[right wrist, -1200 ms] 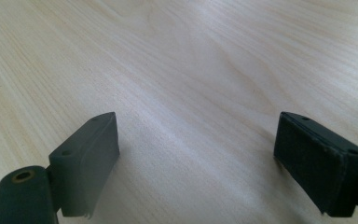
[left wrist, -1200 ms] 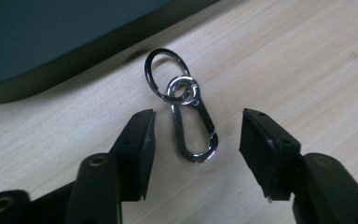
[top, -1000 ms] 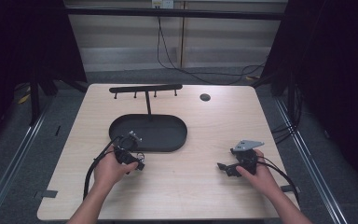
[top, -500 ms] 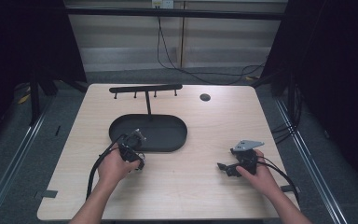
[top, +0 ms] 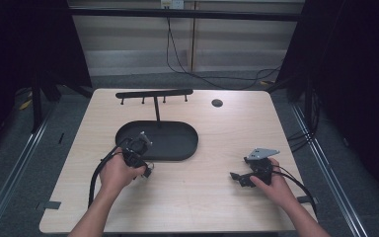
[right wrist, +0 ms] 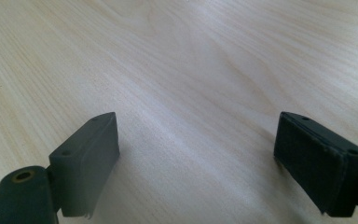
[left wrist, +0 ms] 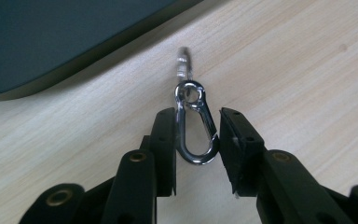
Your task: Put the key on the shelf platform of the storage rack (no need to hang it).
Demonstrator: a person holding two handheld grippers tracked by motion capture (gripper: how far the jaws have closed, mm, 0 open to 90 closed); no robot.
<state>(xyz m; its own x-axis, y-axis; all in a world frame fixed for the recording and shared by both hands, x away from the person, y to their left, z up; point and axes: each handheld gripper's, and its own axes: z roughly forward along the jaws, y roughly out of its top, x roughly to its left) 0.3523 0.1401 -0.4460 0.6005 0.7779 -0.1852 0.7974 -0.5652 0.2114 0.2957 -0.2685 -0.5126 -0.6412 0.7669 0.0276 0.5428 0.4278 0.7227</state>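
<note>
Your left claw [left wrist: 196, 140] sat at lower centre of the left gripper view, jaws narrowed around a silver snap hook [left wrist: 195, 122]; both jaws touched its sides. The hook lay on the worktop [left wrist: 284, 70], just beside the rim of the black oval tray [left wrist: 51, 42] at upper left. In the high view, your left claw [top: 147, 170] was left of centre at the tray's near edge. Your right claw [right wrist: 196, 158] stood wide over bare wood, holding nothing; in the high view it [top: 237, 177] was at lower right.
</note>
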